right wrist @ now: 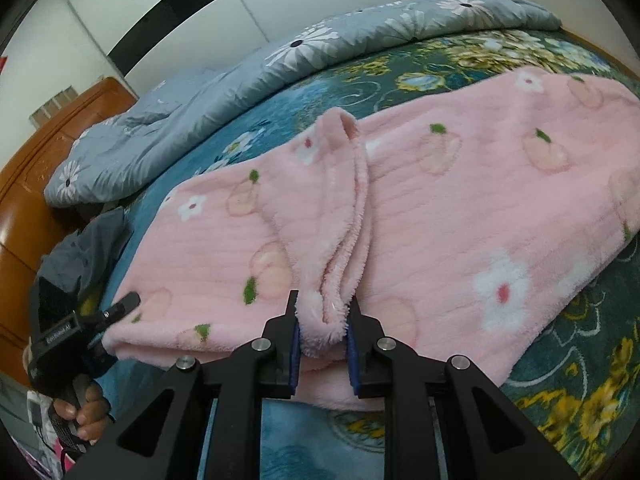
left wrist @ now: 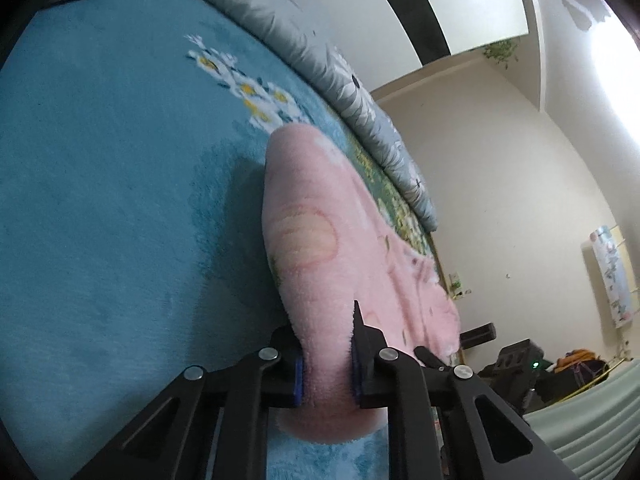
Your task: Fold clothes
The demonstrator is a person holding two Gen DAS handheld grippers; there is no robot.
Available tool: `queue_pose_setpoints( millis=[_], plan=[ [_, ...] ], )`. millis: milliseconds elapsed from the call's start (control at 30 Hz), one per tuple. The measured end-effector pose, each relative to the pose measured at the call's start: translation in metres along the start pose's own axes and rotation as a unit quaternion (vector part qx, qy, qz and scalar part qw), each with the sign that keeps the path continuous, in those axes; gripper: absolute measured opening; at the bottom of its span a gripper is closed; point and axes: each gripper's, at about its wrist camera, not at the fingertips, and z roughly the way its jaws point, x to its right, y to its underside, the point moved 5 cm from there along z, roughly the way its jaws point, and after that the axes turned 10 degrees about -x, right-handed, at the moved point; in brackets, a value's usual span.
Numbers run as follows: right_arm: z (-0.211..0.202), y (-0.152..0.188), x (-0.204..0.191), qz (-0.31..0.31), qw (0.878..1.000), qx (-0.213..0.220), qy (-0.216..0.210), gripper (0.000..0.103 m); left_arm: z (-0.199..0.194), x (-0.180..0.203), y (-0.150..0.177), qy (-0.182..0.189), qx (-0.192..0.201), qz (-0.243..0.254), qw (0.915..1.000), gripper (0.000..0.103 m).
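Black fingers of the right gripper (right wrist: 321, 334) fill the bottom of its own view, clenched on a fluffy folded edge of the pink fleece garment (right wrist: 440, 208), which lies spread across the teal floral bedspread (right wrist: 560, 360). From that pinch a ridge of doubled fleece runs up and away toward the centre of the frame, so the cloth stretches straight ahead of the claw, with its broad body reaching off to the right.

At the lower left of that view the left gripper (right wrist: 120, 306) touches the garment's left corner, a hand (right wrist: 82, 408) wrapped round its grip. White lettering shows on its black body, too small for me to read with any confidence.

Seen from its own camera, the left gripper (left wrist: 326, 364) is closed on a thick roll of the same pink fleece (left wrist: 320, 220), which extends ahead toward the upper middle of the frame. A grey daisy-print quilt (right wrist: 192, 128) lies bunched behind.

Each gripper already holds one near corner, so I'd judge the next fold turns on carrying both away along that forward line together.
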Motion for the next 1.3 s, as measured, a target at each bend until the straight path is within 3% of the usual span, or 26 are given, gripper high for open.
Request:
queue_pose_setpoints(
  millis=[233,400,600,867,1067,1233,1300],
  plan=[
    [0.005,0.006,-0.052,-0.045,0.998,-0.014,-0.049,0.02,-0.073,-0.021,-0.007,-0.021,0.054,0.005,0.9983,0.017],
    [0.03,0.021,-0.111,-0.101,0.99,-0.044,-0.088,0.02,-0.136,-0.044,-0.002,-0.066,0.098,0.002,0.993,0.017],
    [0.053,0.039,-0.15,-0.135,0.982,-0.07,-0.116,0.02,-0.164,-0.068,0.015,-0.101,0.107,-0.015,0.989,0.017],
    [0.042,0.042,-0.112,-0.084,0.987,-0.056,-0.127,0.016,-0.154,-0.074,0.025,-0.122,0.08,-0.026,0.989,0.023],
    [0.05,0.048,-0.107,-0.082,0.987,-0.063,-0.127,0.015,-0.162,-0.063,0.026,-0.168,0.079,-0.014,0.9826,0.028],
    [0.055,0.049,-0.092,-0.063,0.985,-0.068,-0.145,0.015,-0.196,-0.059,0.025,-0.25,0.122,-0.015,0.9605,0.029],
    [0.054,0.049,-0.088,-0.054,0.982,-0.069,-0.168,0.015,-0.2,-0.049,0.027,-0.251,0.128,-0.004,0.9594,0.029]
  ],
)
